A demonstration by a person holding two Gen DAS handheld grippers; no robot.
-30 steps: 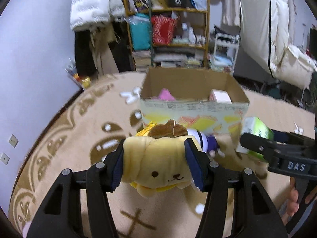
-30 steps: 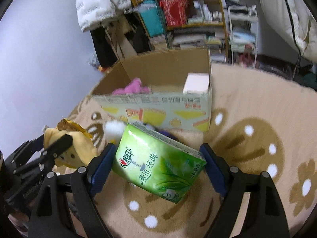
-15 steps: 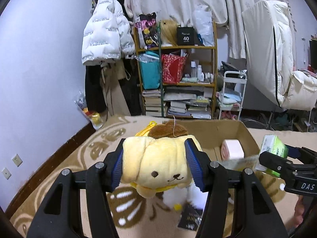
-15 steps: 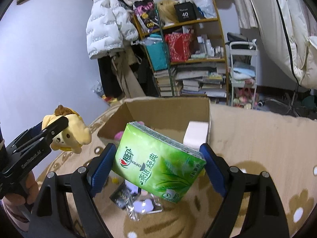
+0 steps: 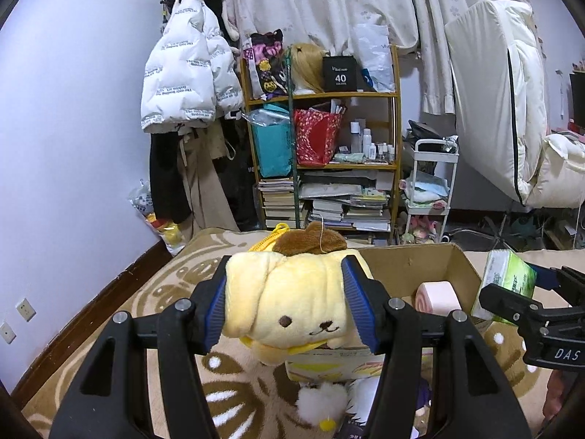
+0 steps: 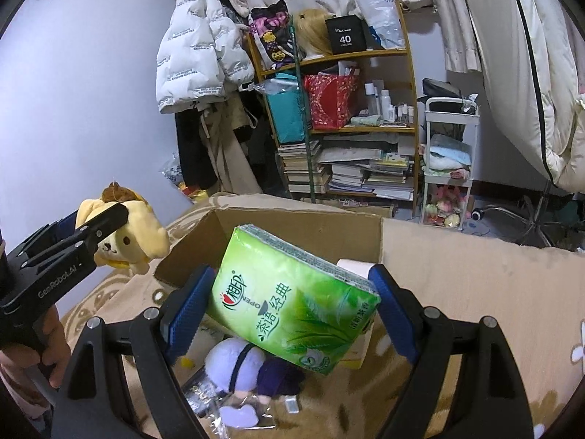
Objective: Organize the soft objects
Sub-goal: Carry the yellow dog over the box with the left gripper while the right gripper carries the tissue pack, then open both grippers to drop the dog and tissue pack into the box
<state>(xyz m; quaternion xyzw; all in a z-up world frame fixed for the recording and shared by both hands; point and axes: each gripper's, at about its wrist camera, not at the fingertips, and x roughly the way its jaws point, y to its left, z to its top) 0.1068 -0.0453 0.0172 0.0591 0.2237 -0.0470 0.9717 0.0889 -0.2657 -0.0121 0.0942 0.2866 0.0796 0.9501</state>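
My left gripper is shut on a yellow dog plush with a brown cap, held in the air in front of the open cardboard box. My right gripper is shut on a green tissue pack, held above the box's near edge. The plush also shows in the right wrist view, at left, and the tissue pack in the left wrist view, at right. A pink-and-white roll lies inside the box.
A purple-and-white plush and plastic wrappers lie on the patterned rug in front of the box. A white pom-pom toy lies there too. A cluttered shelf, a hanging white jacket and a white cart stand behind.
Both grippers have risen with their loads; the views tilted up from the rug to the room. The box now sits lower in both views.
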